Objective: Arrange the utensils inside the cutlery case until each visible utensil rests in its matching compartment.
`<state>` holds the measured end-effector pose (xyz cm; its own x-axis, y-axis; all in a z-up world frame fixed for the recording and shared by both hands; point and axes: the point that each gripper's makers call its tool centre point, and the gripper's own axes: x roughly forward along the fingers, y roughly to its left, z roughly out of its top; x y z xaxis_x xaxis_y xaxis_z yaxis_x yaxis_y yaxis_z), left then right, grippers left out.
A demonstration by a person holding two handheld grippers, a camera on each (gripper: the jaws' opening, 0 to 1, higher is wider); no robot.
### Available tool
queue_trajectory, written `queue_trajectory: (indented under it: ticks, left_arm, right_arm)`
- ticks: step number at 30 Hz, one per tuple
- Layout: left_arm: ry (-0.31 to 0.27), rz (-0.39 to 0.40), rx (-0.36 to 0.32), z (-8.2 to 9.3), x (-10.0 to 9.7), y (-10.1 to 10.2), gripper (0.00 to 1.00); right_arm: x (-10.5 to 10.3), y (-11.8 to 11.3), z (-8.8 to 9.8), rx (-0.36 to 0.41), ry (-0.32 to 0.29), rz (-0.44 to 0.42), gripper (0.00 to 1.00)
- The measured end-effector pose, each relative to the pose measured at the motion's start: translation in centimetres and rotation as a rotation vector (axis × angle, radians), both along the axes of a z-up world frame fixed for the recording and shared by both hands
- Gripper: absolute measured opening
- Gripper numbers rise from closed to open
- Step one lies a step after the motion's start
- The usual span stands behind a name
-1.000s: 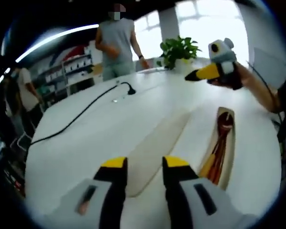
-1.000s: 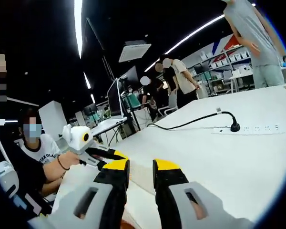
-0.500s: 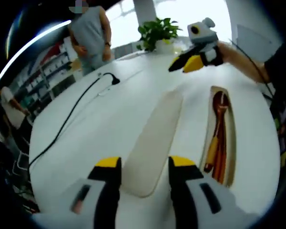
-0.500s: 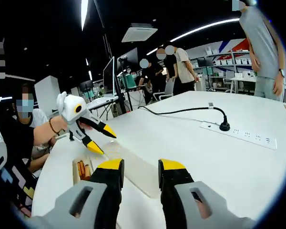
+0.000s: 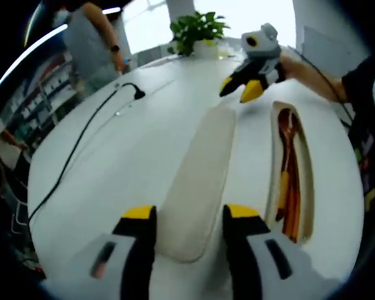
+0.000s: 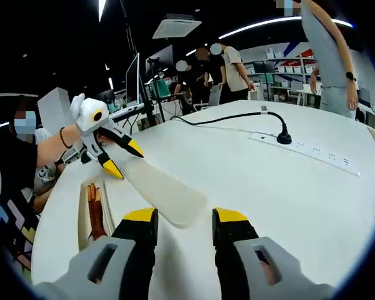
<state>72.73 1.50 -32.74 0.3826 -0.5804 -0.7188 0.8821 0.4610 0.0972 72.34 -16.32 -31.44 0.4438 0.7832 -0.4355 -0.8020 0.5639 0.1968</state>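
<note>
A long beige case lid [image 5: 200, 178] lies flat on the white table [image 5: 125, 156]. Beside it, on the right in the left gripper view, lies the open cutlery case [image 5: 307, 181], with orange and dark brown utensils [image 5: 287, 169] lying lengthwise in it. My left gripper [image 5: 190, 215] is open, and the lid's near end sits just ahead of its jaws. My right gripper [image 5: 245, 86] hovers open over the lid's far end. In the right gripper view the lid [image 6: 159, 187] runs ahead of my open right gripper [image 6: 185, 215]. There the case [image 6: 82, 209] lies to the left, and the left gripper [image 6: 122, 157] hangs open above the lid's far end.
A white power strip [image 6: 312, 153] with a black plug and cable [image 5: 81, 140] lies across the table. A potted plant [image 5: 197, 28] stands at the far edge. People stand around the table; one in grey [image 6: 328, 50] is close to its edge.
Both cameras have tipped down and closed in on the lid. Each gripper now hangs lower over its end of the lid. Both stay open; lid and case have not moved.
</note>
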Motion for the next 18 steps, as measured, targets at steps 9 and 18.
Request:
queue_trajectory:
  ticks: [9, 18]
  left_arm:
    - [0.072, 0.010, -0.046, -0.4, 0.1, -0.1, 0.48]
    - [0.068, -0.035, -0.101, -0.8, -0.2, -0.9, 0.46]
  right_arm:
    - [-0.5, 1.0, -1.0, -0.042, -0.012, 0.038, 0.34]
    - [-0.7, 1.7, -1.7, -0.102, -0.061, 0.063, 0.30]
